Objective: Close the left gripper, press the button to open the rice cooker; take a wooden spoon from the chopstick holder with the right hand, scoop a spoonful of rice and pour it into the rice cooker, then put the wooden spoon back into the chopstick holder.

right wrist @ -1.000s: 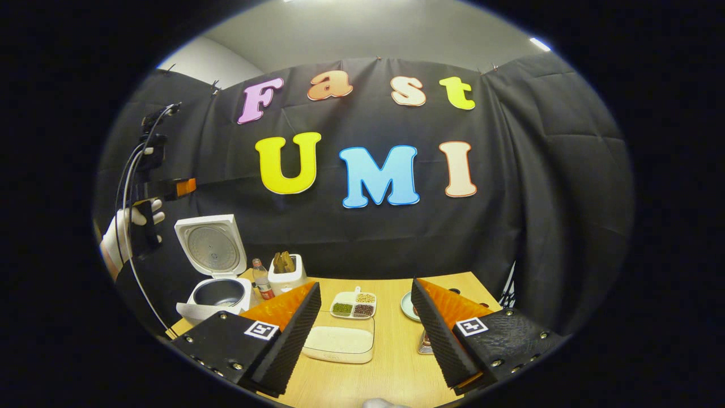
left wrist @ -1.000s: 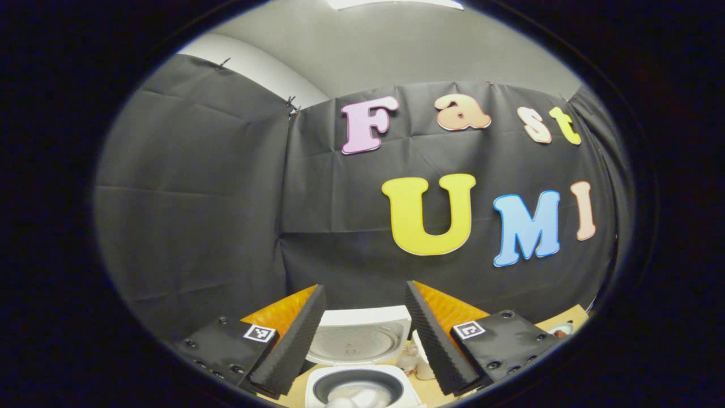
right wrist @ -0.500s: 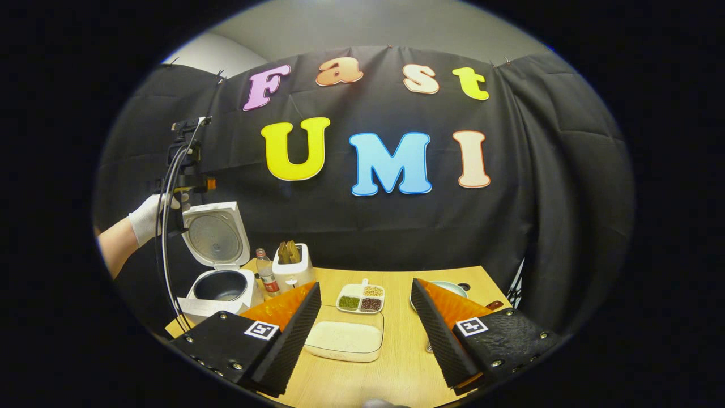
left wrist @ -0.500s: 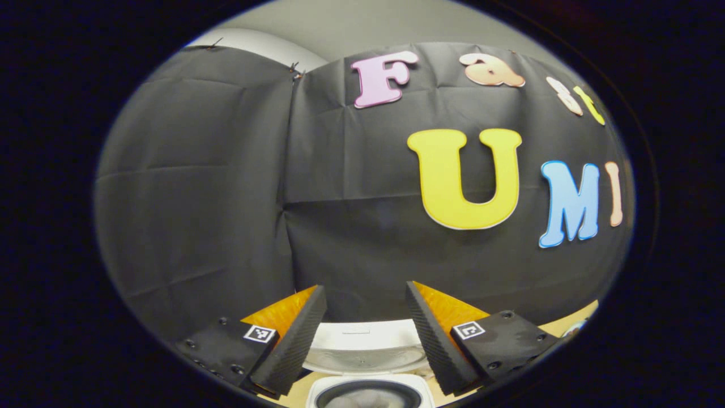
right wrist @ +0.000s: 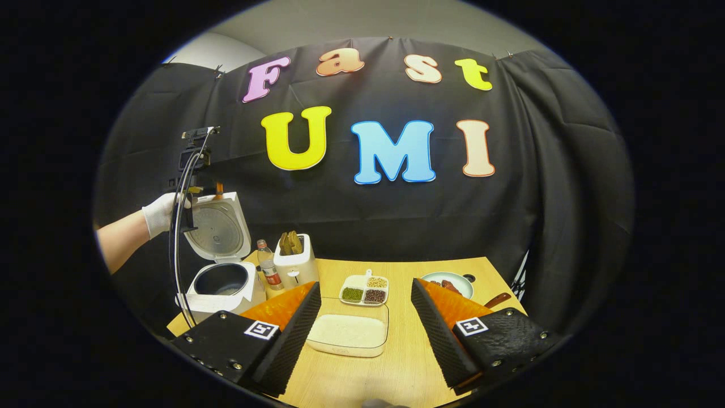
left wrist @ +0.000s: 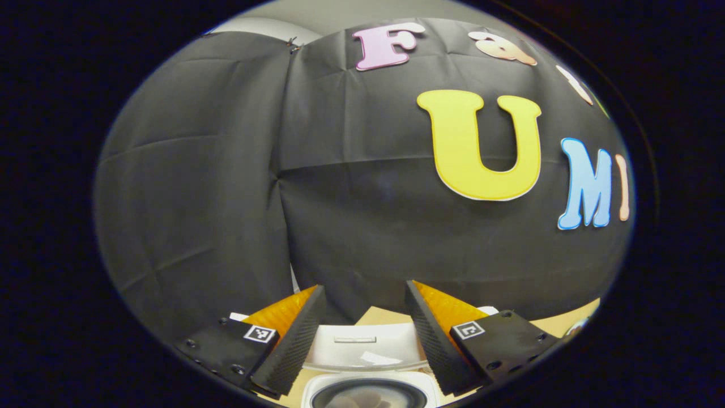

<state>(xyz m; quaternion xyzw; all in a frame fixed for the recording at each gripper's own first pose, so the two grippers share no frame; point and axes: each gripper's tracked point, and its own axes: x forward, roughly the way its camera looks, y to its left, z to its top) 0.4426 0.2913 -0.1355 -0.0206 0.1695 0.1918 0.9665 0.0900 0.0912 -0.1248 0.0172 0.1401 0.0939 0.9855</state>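
Observation:
The white rice cooker [right wrist: 222, 280] stands open at the table's left end, its lid [right wrist: 218, 226] raised. In the left gripper view the lid's top [left wrist: 362, 348] lies low between my left gripper's [left wrist: 362, 340] open fingers, above the dark pot [left wrist: 368, 394]. In the right gripper view a gloved hand holds the left gripper [right wrist: 195, 190] at the lid's upper edge. The white chopstick holder [right wrist: 295, 263] with wooden spoons [right wrist: 291, 242] stands right of the cooker. A clear tray of rice [right wrist: 348, 331] lies just beyond my open, empty right gripper [right wrist: 365, 340].
A small bottle [right wrist: 269, 266] stands between cooker and holder. A divided dish of beans [right wrist: 365, 289] sits behind the rice tray. A plate of food [right wrist: 450, 282] and a wooden handle [right wrist: 498, 299] lie at the right of the wooden table [right wrist: 396, 362].
The left gripper has moved forward over the cooker, up to the raised lid's top. The right gripper has shifted so more of the table shows; both stay open.

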